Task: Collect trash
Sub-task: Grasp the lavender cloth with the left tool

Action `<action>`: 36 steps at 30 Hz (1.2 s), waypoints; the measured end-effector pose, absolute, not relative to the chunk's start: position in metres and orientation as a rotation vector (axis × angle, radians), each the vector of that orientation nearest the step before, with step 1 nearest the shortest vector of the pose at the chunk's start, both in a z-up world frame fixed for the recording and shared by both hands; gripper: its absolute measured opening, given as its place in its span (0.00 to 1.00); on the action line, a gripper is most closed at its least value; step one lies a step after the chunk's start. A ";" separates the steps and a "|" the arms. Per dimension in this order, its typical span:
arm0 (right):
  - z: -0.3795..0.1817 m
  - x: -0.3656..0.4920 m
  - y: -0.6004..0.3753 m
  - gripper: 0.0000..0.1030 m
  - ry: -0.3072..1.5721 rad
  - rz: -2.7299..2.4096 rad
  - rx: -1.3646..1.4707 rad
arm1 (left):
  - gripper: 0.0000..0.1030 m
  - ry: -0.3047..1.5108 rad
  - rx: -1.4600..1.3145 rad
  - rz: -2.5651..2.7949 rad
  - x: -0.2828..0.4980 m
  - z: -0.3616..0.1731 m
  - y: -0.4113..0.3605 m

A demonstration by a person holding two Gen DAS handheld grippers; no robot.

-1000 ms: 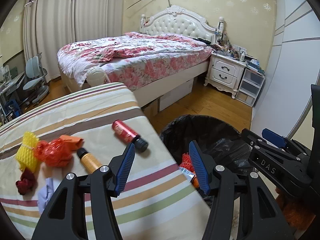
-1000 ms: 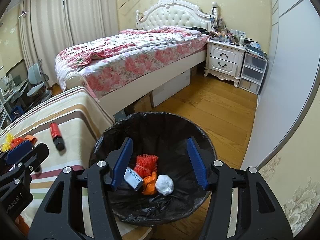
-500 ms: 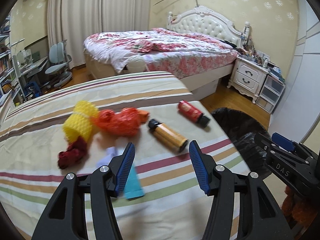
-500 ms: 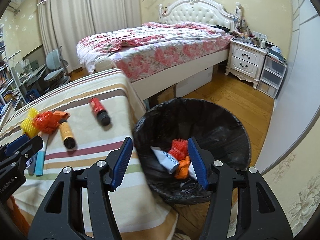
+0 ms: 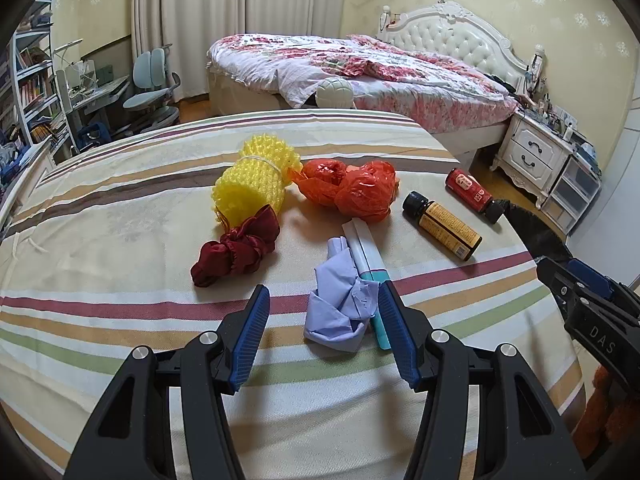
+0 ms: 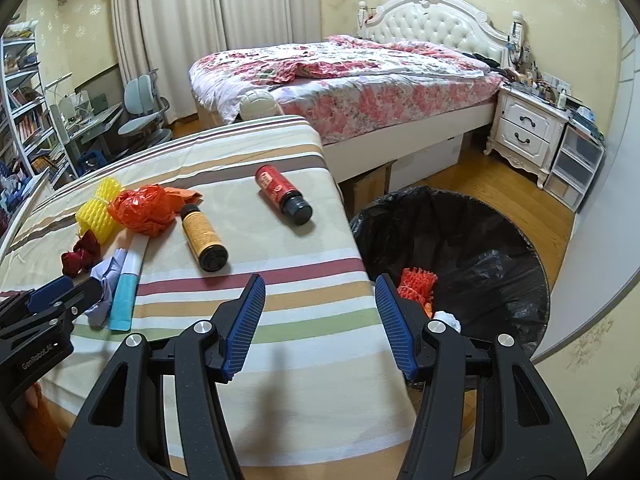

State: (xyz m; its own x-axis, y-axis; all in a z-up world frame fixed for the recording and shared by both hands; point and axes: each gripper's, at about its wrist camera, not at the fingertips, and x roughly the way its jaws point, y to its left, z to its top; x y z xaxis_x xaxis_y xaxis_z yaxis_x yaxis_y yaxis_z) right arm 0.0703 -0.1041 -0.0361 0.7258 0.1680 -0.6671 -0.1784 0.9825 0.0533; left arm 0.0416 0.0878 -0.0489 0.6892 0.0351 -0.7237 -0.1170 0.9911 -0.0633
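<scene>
Trash lies on the striped tablecloth (image 5: 120, 220): a yellow foam net (image 5: 252, 180), an orange plastic bag (image 5: 352, 188), a dark red scrunchie (image 5: 236, 248), a crumpled lilac paper (image 5: 340, 300), a white and teal tube (image 5: 370, 256), a yellow-labelled bottle (image 5: 442, 224) and a red bottle (image 5: 472, 190). My left gripper (image 5: 322, 308) hovers open just above the lilac paper, which shows between its fingers. My right gripper (image 6: 320, 300) is open and empty over the table's right edge, beside the black-lined bin (image 6: 460, 240) holding orange netting (image 6: 416, 284) and a white wad (image 6: 446, 318).
A bed with a floral cover (image 6: 360, 76) stands behind the table. A white nightstand (image 6: 528, 132) and drawer unit (image 6: 576, 168) line the right wall. Desk, chair (image 5: 152, 92) and bookshelves fill the far left. Wooden floor (image 6: 480, 176) surrounds the bin.
Both grippers swung left from over the bin to above the table. The left one now sits over the lilac paper; the right one has left the bin's mouth. Jaws kept the same width.
</scene>
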 end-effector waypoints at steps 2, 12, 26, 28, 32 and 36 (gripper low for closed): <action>-0.036 0.070 -0.099 0.54 0.737 0.199 -0.020 | 0.54 0.812 -0.104 0.079 0.042 -0.051 0.089; -0.039 0.069 -0.088 0.54 0.747 0.221 -0.035 | 0.32 0.865 -0.125 0.022 0.045 -0.061 0.090; -0.035 0.060 -0.065 0.54 0.742 0.272 -0.069 | 0.28 0.830 -0.130 -0.009 0.017 -0.050 0.095; -0.034 0.058 -0.059 0.54 0.741 0.286 -0.077 | 0.28 0.820 -0.134 -0.002 0.011 -0.046 0.100; -0.031 0.055 -0.042 0.54 0.740 0.321 -0.098 | 0.28 0.796 -0.142 0.022 0.001 -0.039 0.112; -0.032 0.055 -0.022 0.54 0.750 0.365 -0.120 | 0.28 0.772 -0.136 0.060 -0.003 -0.034 0.126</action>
